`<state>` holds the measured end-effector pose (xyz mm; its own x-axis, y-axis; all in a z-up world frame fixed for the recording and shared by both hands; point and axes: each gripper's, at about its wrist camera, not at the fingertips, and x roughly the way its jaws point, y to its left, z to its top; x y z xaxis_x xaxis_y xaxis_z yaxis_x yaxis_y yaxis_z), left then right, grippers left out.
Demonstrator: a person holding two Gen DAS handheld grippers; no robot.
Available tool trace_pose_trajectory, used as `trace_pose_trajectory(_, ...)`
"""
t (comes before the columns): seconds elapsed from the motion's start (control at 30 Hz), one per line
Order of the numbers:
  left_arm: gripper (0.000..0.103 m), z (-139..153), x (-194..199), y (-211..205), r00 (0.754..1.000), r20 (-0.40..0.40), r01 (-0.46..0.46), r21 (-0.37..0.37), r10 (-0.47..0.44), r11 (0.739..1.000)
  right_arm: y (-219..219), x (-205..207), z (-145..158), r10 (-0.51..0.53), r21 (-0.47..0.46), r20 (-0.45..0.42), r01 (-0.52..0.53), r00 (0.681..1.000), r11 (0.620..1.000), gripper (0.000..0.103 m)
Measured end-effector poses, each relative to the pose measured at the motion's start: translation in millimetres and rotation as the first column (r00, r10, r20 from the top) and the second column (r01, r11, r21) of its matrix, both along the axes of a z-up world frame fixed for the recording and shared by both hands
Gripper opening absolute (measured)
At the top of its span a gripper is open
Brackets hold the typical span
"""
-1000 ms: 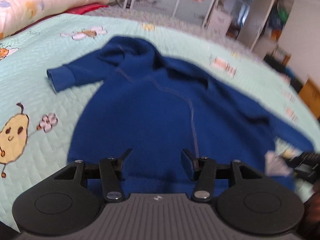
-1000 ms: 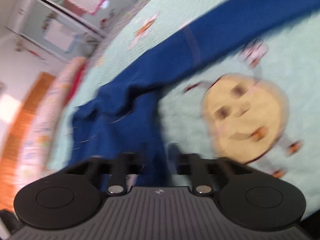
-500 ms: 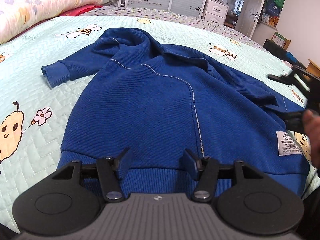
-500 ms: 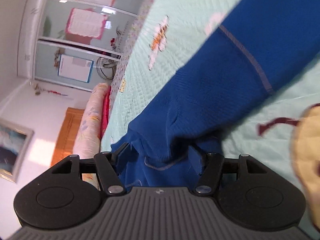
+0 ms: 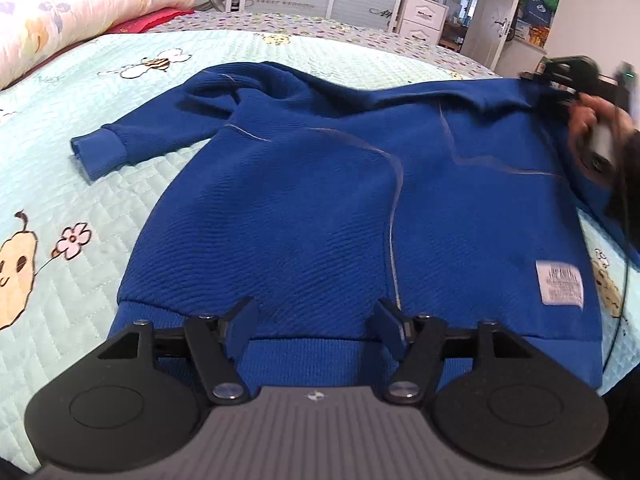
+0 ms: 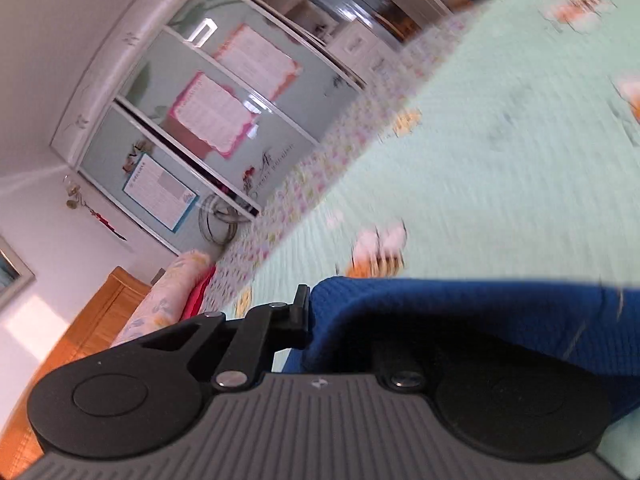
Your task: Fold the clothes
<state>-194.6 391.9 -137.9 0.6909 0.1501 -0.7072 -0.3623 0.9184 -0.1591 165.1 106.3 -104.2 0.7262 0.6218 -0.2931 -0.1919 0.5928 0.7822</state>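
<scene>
The blue sweater [image 5: 320,200] lies spread on the bed [image 5: 100,92], its hem toward the left gripper [image 5: 316,320] and one sleeve [image 5: 132,144] stretched out to the left side. The right sleeve side is lifted and carried over the body by the right gripper [image 5: 560,76], so the cloth hangs in a soft curve. The knit looks thick but limp, I think light enough for one gripper; it will sag and drag, so the ribbed cuff, hem or shoulder seam gives the best hold. The left fingers stand apart above the hem and grasp nothing. In the right wrist view blue cloth [image 6: 460,308] covers the right fingers, so it seems clenched on the sweater, but the closing itself is hidden. A pillow [image 5: 80,12] lies at the head of the bed.
</scene>
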Motion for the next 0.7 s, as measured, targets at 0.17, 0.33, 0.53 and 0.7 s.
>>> trace_pose_trajectory(0.17, 0.070, -2, 3, -2, 1.000, -0.002, 0.003, 0.003, -0.003, 1.000, -10, 3, -44, 0.027, 0.093, -0.168, -0.011, 0.985, 0.996, 0.057)
trace_pose_trajectory(0.33, 0.070, 0, 1, 1, 1.000, 0.002, 0.000, -0.008, 0.000, 1.000, -39, -65, -64, 0.048, 0.125, -0.165, -0.027, 0.985, 0.992, 0.057)
trace_pose_trajectory(0.53, 0.070, 15, -10, 11, 0.998, 0.049, -0.035, -0.019, 0.036, 0.999, -56, -132, -61, 0.121, 0.016, -0.221, -0.120, 0.968, 0.993, 0.057)
trace_pose_trajectory(0.7, 0.070, 34, -39, 62, 0.976, 0.106, -0.193, 0.003, 0.192, 0.981, -75, -191, -72, 0.205, 0.010, -0.296, -0.212, 0.933, 0.977, 0.058)
